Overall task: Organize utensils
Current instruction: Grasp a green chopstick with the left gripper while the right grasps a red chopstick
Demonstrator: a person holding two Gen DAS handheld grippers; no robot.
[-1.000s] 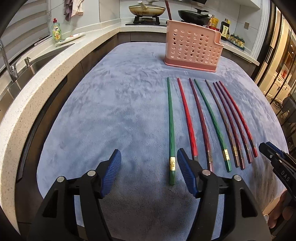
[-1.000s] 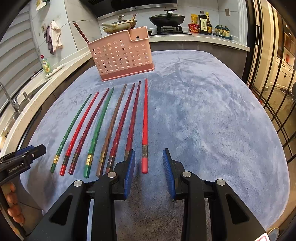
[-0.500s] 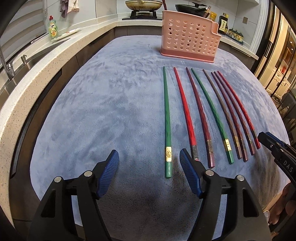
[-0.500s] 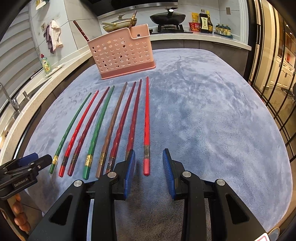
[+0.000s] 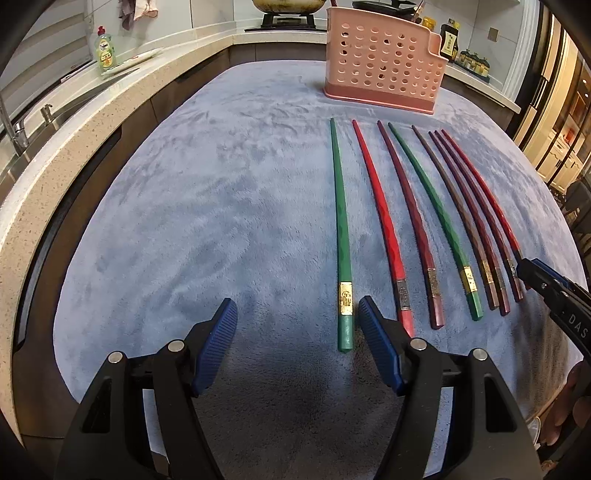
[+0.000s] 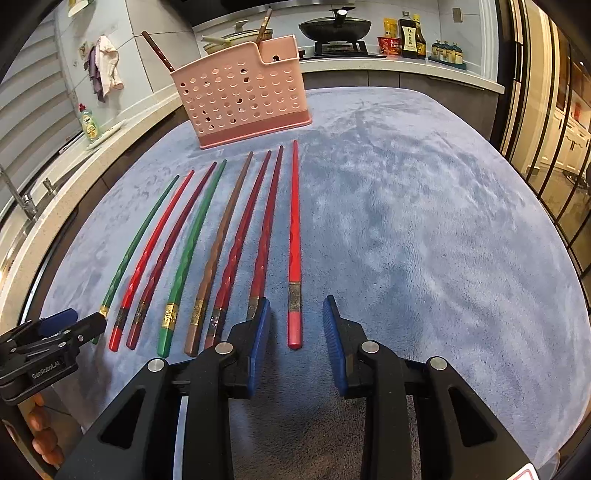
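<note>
Several chopsticks lie side by side on a blue-grey mat (image 5: 221, 206), thick ends toward me. The leftmost green chopstick (image 5: 341, 236) has its thick end just inside my open left gripper (image 5: 297, 325), near the right finger. The rightmost red chopstick (image 6: 294, 236) has its thick end between the fingers of my open right gripper (image 6: 295, 321). A pink perforated utensil holder (image 5: 384, 55) stands upright beyond the chopstick tips; it also shows in the right wrist view (image 6: 243, 96) with a brown utensil handle sticking out of it.
A stone counter (image 5: 66, 125) with a sink tap and a green dish-soap bottle (image 5: 105, 51) runs along the left. A stove with pans and sauce bottles (image 6: 410, 35) stands behind. Glass doors are on the right.
Both grippers have moved forward and lower toward the chopsticks' thick ends. The right gripper's fingers have opened a little wider around the red chopstick's end.
</note>
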